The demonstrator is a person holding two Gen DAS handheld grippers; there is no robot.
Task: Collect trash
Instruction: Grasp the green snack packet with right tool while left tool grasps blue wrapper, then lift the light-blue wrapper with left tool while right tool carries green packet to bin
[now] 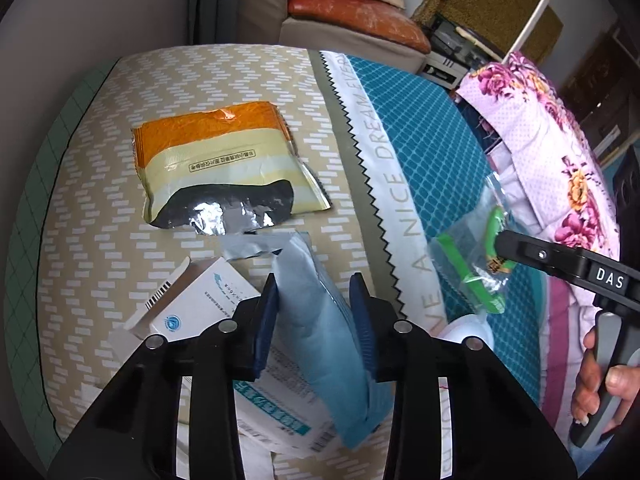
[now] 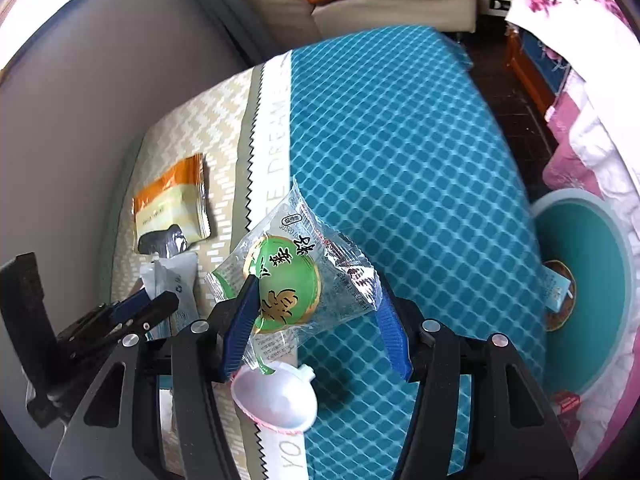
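Observation:
My left gripper (image 1: 314, 280) is shut on a light blue foil pouch (image 1: 320, 332) that lies over a white box (image 1: 192, 312) on the patterned bed cover. In the right wrist view the left gripper (image 2: 160, 304) sits at the left, with the pouch (image 2: 180, 280) in its jaws. My right gripper (image 2: 316, 292) is shut on a clear wrapper with a green label (image 2: 288, 276), held above the teal sheet. The left wrist view shows the right gripper (image 1: 500, 246) pinching the same wrapper (image 1: 472, 256). An opened orange and cream wrapper (image 1: 216, 160) lies flat further back.
A white plastic scoop (image 2: 276, 396) lies on the bed under the right gripper. A round teal bin (image 2: 588, 240) with trash inside stands on the floor to the right. A floral quilt (image 1: 552, 152) is heaped on the right. A sofa (image 1: 352, 12) stands beyond the bed.

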